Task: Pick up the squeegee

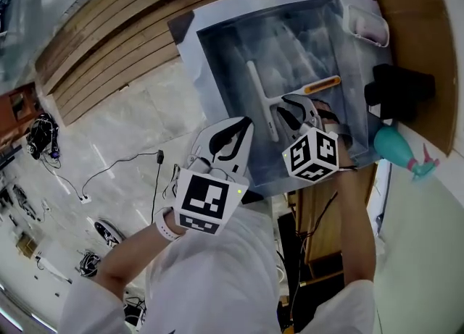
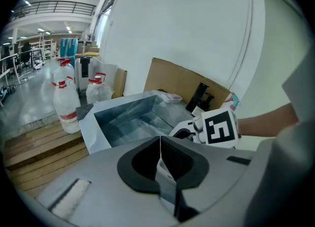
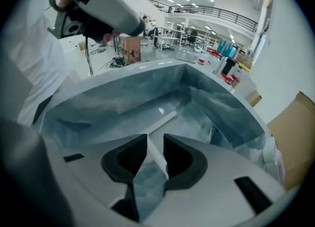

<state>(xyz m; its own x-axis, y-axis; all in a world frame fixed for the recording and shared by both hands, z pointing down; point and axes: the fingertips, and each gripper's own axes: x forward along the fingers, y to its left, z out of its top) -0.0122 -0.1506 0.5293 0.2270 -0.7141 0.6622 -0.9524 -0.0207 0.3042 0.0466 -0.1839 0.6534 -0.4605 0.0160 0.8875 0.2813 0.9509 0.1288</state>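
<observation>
A squeegee with a white blade and an orange-tipped handle lies in a glossy grey basin. My right gripper reaches into the basin at the joint of blade and handle. In the right gripper view its jaws stand a narrow gap apart, and the white squeegee runs between them, so they look shut on it. My left gripper hovers over the basin's near rim, left of the right one. Its jaws meet in a seam with nothing held.
A teal spray bottle, a black object and a small white tray sit on the brown counter right of the basin. Wooden slats lie to the left, with plastic bottles on them. Cables trail over the floor.
</observation>
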